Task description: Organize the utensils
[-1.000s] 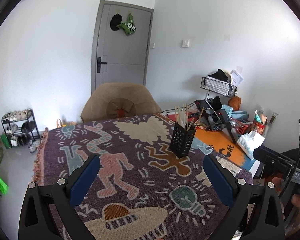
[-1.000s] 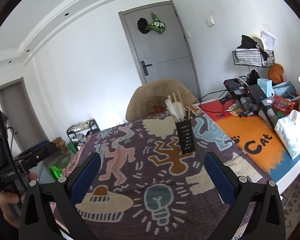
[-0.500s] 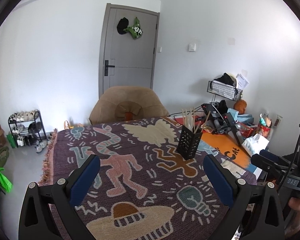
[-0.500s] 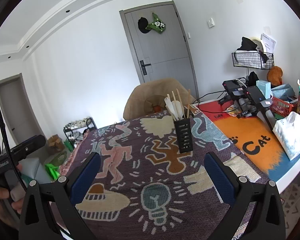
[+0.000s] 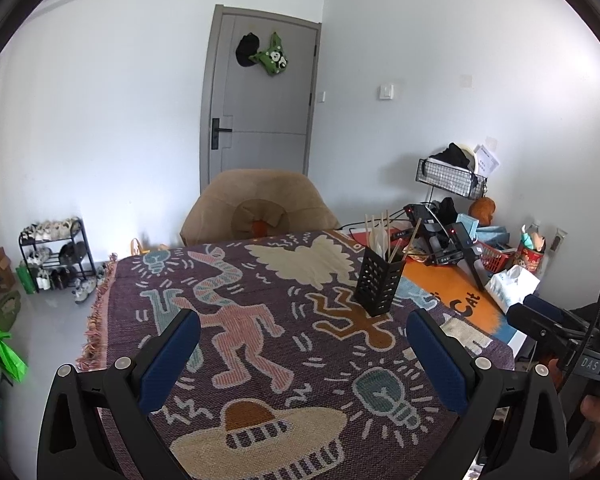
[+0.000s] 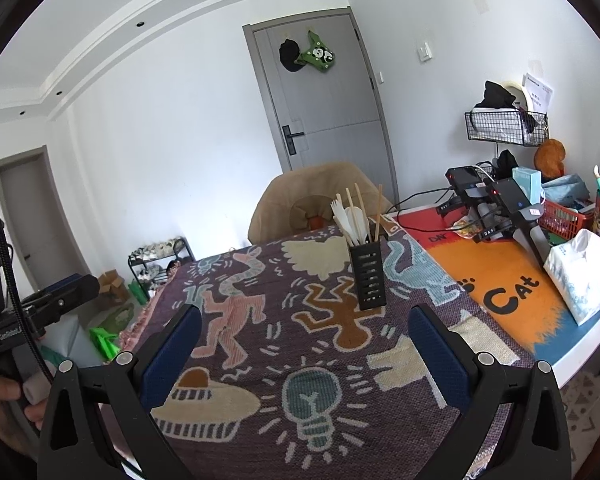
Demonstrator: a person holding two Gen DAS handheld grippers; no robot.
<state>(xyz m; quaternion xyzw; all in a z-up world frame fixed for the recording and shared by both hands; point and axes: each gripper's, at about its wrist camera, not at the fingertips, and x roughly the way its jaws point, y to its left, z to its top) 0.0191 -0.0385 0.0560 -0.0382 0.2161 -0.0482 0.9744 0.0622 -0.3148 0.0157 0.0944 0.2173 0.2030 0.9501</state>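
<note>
A black perforated utensil holder (image 5: pixel 378 285) (image 6: pixel 367 275) stands upright on the patterned tablecloth (image 5: pixel 260 320) (image 6: pixel 284 320), past both grippers. Wooden chopsticks (image 6: pixel 365 210) and white plastic cutlery (image 6: pixel 350 222) stick out of its top. My left gripper (image 5: pixel 303 354) is open and empty, held above the near part of the cloth. My right gripper (image 6: pixel 304 350) is open and empty too, at about the same distance from the holder. In the left wrist view the other gripper (image 5: pixel 556 330) shows at the right edge, held in a hand. In the right wrist view the left one (image 6: pixel 40 312) shows at the left edge.
A tan chair (image 5: pixel 260 210) stands behind the table. To the right lie an orange mat (image 6: pixel 496 280), spare gripper devices (image 6: pixel 496 200), a tissue pack (image 6: pixel 580 280), a red basket (image 6: pixel 568 220) and a wire rack (image 6: pixel 508 126). A shoe rack (image 5: pixel 54 252) stands by the left wall.
Both grippers have drawn back and risen a little from the holder, so it looks smaller and further. Both stay open and empty.
</note>
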